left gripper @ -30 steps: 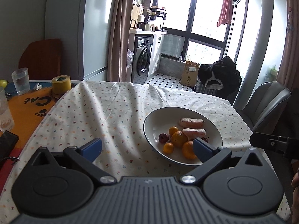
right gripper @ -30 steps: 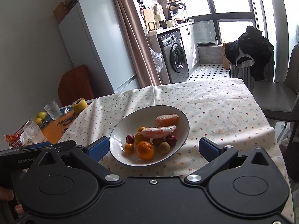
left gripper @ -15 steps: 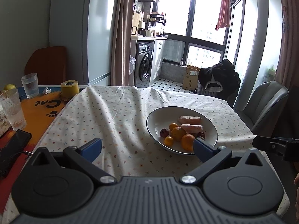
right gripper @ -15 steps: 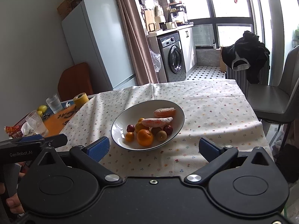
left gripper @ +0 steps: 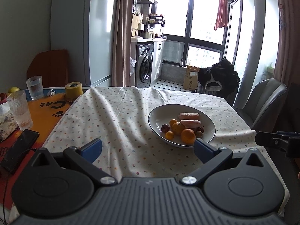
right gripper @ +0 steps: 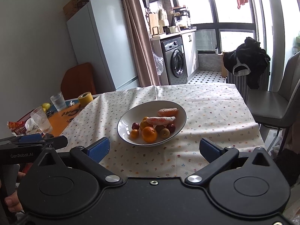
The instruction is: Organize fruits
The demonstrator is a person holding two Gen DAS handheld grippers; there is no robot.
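Note:
A white bowl [left gripper: 155, 118] [right gripper: 123, 127] stands on the flowered tablecloth [left gripper: 116, 123] and holds several fruits: a large orange [left gripper: 187, 135] [right gripper: 149, 134], small oranges, dark red plums and two wrapped pinkish pieces [left gripper: 190, 123] [right gripper: 160, 120]. My left gripper [left gripper: 148, 148] is open, held over the table's near edge, its right fingertip just in front of the bowl. Nothing lies between the fingers of my right gripper [right gripper: 154, 149], which is open and short of the bowl. Each gripper shows at the edge of the other's view.
To the left on an orange mat stand two glasses [left gripper: 19, 109] [left gripper: 35, 87], a yellow tape roll [left gripper: 73, 90] [right gripper: 85, 97], a black phone [left gripper: 17, 147] and a tissue box [left gripper: 4, 121]. A grey chair [left gripper: 262, 103] [right gripper: 277, 103] stands at the right.
Both grippers have drawn back and risen from the bowl, which now looks smaller and farther away. Both stay open and empty.

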